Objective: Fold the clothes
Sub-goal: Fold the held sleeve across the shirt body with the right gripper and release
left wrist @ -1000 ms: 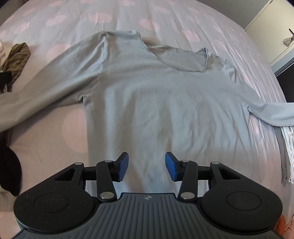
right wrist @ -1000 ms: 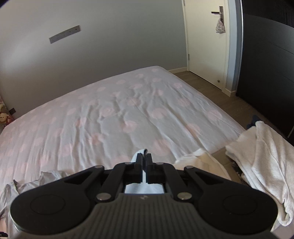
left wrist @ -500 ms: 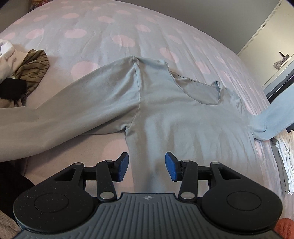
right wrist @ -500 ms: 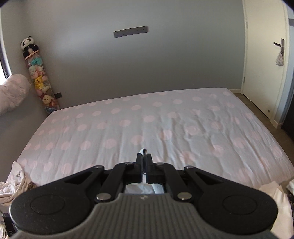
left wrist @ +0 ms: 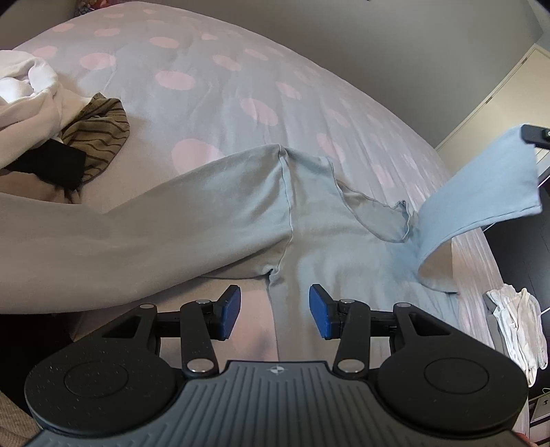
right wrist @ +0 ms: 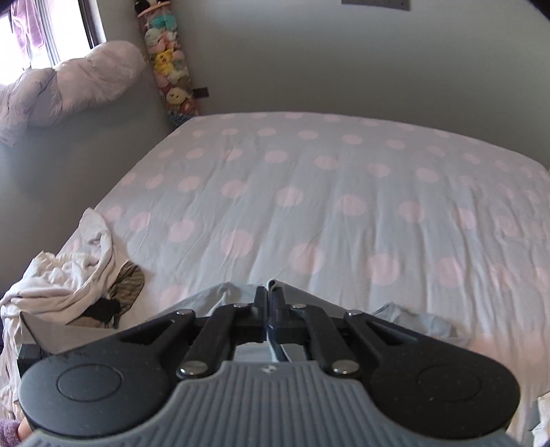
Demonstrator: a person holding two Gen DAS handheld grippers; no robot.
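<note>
Top: a grey long-sleeved top (left wrist: 213, 220), soft thin jersey, lies flat near the bed's (right wrist: 309, 178) front edge.
Change: its right sleeve (left wrist: 481, 185), flat before, now rises, swinging over the body; the sleeve fold has begun.
Right gripper (right wrist: 271, 297): clenched on the cuff.
Left gripper (left wrist: 275, 311): released, above the armpit seam.
Beside: crumpled clothes pile (left wrist: 44, 113).

Clothes pile (left wrist: 51, 137) left; bed (right wrist: 343, 192) beyond bare

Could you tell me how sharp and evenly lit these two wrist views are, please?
Left wrist view: crisp, with fisheye bulging of the bed and soft shade under the lifted sleeve. Right wrist view: softer, slightly smeared, and the window at top left is blown out.
</note>
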